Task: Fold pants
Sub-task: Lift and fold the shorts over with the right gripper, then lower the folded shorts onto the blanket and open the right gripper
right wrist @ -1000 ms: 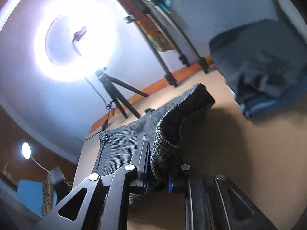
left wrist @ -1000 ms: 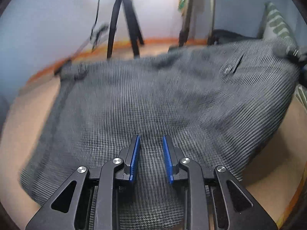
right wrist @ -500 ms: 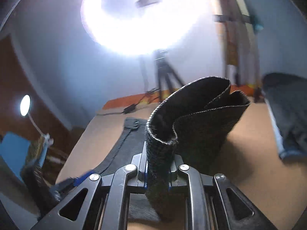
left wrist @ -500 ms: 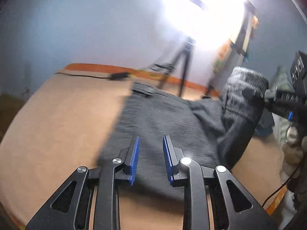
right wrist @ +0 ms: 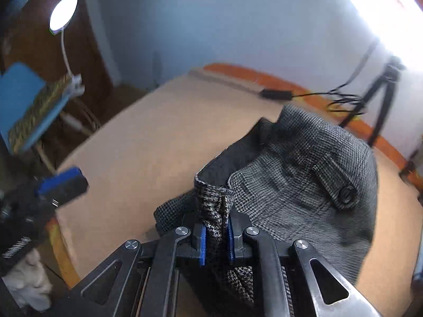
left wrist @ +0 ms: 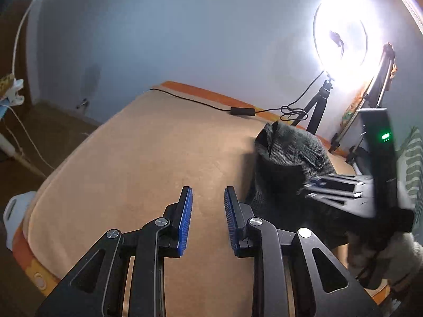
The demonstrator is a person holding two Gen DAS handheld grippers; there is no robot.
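a second ago the left gripper (left wrist: 208, 222) hung over the spread grey pants (right wrist: 298, 182); now only bare tan bed cover (left wrist: 148, 163) lies under it, its blue pads slightly apart and empty. the right gripper (right wrist: 216, 237) is pressed tight on a bunched fold of the pants (lifted off the cover, at its right). no readable writing.

Tan bed (left wrist: 148, 158): gray pants (left wrist: 293, 150) bunched, black cable (left wrist: 201, 104), possibly tripod (left wrist: 317, 108).
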